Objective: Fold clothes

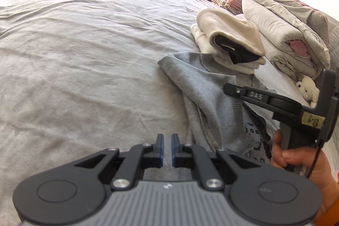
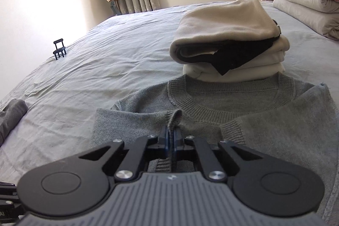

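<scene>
On a bed (image 1: 74, 46), the left tool (image 1: 167, 139) hovers over bare sheet just left of a grey sweater (image 2: 264, 120), its blue pads a narrow gap apart and gripping nothing. The right tool (image 2: 170, 135) pinches a ribbed cuff of the sweater, which lies spread on the bed. A stack of folded clothes (image 2: 228, 35) sits touching the sweater's collar.

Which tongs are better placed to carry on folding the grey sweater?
Right. The right tongs are shut on the ribbed cuff of the grey knit sweater, ready to pull the sleeve across. The left tongs are open over bare grey bedsheet, holding nothing.
</scene>
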The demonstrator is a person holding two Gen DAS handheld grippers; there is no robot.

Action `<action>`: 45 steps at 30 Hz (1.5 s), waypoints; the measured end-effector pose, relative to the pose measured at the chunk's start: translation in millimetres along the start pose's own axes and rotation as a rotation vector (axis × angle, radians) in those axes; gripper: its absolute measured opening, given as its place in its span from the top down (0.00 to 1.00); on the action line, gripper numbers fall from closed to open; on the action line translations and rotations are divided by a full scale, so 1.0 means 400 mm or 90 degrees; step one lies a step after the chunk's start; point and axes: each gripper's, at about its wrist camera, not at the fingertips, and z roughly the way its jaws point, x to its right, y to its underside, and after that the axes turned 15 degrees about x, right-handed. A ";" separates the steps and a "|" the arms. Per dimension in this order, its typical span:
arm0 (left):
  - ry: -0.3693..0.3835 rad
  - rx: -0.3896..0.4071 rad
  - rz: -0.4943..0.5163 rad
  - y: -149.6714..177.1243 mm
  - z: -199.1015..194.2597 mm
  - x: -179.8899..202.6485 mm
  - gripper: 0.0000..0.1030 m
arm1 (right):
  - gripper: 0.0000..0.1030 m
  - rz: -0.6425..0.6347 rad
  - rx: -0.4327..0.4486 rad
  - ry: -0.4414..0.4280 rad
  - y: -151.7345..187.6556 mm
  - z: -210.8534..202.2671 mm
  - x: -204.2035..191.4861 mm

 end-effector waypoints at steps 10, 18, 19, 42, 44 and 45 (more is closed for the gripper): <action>0.040 -0.005 0.072 0.019 0.008 0.067 0.90 | 0.85 0.047 -0.022 0.039 0.007 -0.038 0.117; 0.024 0.004 0.071 0.022 0.010 0.066 0.86 | 0.57 0.088 -0.052 0.001 -0.006 -0.129 0.116; 0.019 0.007 0.068 0.022 0.012 0.064 0.84 | 0.57 0.088 -0.055 -0.001 -0.003 -0.136 0.115; 0.072 0.111 -0.157 -0.097 0.317 -0.039 0.82 | 0.89 0.070 0.004 -0.006 0.006 -0.013 0.166; 0.090 0.111 -0.177 -0.092 0.328 -0.030 0.82 | 0.93 0.055 0.032 -0.013 0.007 -0.035 0.161; 0.090 0.113 -0.178 -0.089 0.332 -0.024 0.82 | 0.93 0.052 0.043 -0.013 0.007 -0.044 0.161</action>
